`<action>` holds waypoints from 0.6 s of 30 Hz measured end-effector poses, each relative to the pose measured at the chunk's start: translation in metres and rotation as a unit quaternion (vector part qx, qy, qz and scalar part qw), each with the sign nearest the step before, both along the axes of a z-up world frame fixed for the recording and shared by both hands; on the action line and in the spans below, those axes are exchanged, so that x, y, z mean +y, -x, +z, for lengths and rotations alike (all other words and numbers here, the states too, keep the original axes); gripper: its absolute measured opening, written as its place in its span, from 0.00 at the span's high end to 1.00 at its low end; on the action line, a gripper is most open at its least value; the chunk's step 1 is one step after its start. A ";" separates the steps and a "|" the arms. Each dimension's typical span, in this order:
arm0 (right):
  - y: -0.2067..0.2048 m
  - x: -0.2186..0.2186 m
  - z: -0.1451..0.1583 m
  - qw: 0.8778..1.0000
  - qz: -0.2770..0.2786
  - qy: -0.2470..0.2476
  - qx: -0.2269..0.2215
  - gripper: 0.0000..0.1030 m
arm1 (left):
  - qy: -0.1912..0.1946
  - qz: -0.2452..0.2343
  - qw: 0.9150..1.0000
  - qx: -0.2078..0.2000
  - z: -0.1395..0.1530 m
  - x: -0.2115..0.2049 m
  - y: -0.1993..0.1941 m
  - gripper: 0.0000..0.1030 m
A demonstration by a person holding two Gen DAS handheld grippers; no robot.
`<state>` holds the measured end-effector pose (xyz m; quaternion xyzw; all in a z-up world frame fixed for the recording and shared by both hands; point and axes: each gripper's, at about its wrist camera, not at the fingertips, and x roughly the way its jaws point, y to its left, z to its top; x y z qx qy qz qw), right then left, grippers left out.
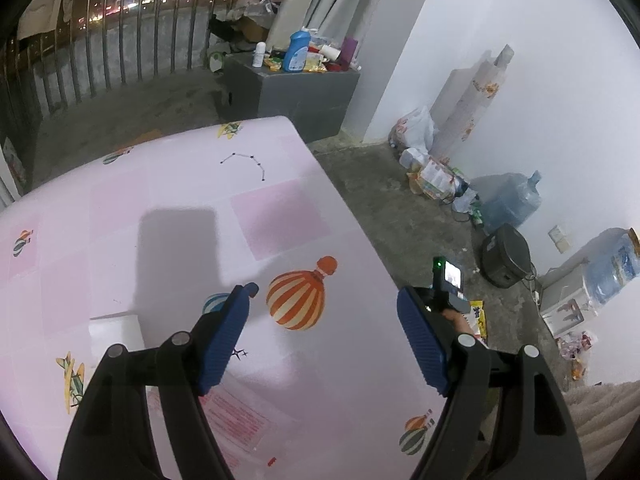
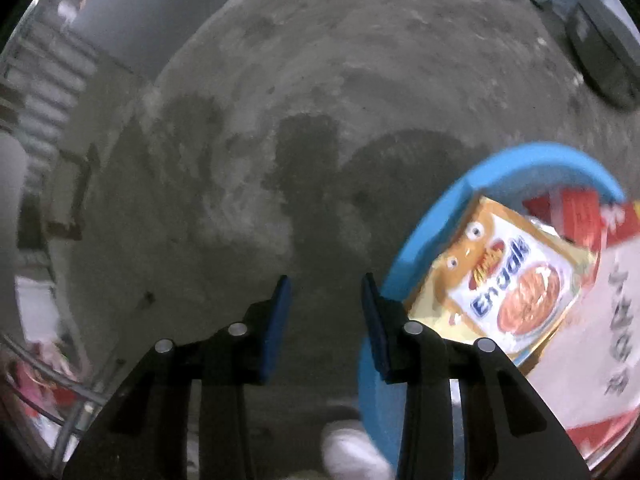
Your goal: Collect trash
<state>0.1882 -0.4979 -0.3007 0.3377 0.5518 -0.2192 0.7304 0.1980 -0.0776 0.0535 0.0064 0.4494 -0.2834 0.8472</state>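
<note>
Right gripper (image 2: pixel 325 312), blue ribbed pads on black arms, pointing steeply down at bare floor. Jaws part-open, nothing between them; no pad touching anything. Just beside its right pad: round blue plastic bin (image 2: pixel 420 240), thick smooth rim. Inside, an orange-and-white glossy snack packet (image 2: pixel 516 284), flat and crinkled, lying against a red-and-white printed carton or bag (image 2: pixel 600 320) with dark lettering. A pale blurred shape at the bottom edge, near the bin; cannot tell what it is.

Progress, judged: some trash is already in the bin, at least two pieces. The gripper is empty, so the step in hand looks like a drop done or a reach for the next piece.

Left gripper (image 1: pixel 326 332) wide open and empty above the pink glossy tablecloth with printed hot-air balloons (image 1: pixel 180 200). The table surface shows no loose litter.

Beyond the table edge, the grey rough concrete floor (image 1: pixel 380 208), mottled and stained. A yellow crinkled wrapper (image 1: pixel 479 318) lies on it near the person's hand; likely a next target.

Farther off, along the white wall: a heap of plastic bags and packets (image 1: pixel 424 164), two translucent blue water jugs (image 1: pixel 512 200) and a dark round appliance (image 1: pixel 505 256). Plenty left to collect, if that heap counts.
</note>
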 end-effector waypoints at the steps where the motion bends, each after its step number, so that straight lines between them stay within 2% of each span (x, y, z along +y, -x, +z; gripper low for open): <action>1: 0.007 0.000 0.001 1.000 -0.009 -0.008 -0.008 0.66 | 0.001 -0.001 1.000 -0.002 0.001 0.001 0.002 0.28; 6: 0.029 -0.003 0.001 0.995 -0.050 -0.068 -0.050 0.66 | 0.012 0.000 1.000 -0.011 0.010 0.011 0.016 0.27; 8: 0.031 -0.004 0.011 0.993 -0.061 -0.074 -0.065 0.62 | 0.016 0.000 1.000 -0.016 0.015 0.016 0.023 0.27; 12: 0.038 0.002 0.046 0.988 -0.059 -0.072 -0.123 0.54 | 0.029 0.003 0.999 -0.030 0.025 0.027 0.036 0.24; 18: 0.067 0.021 0.106 0.981 -0.053 -0.048 -0.179 0.47 | 0.051 0.008 0.998 -0.039 0.034 0.043 0.059 0.22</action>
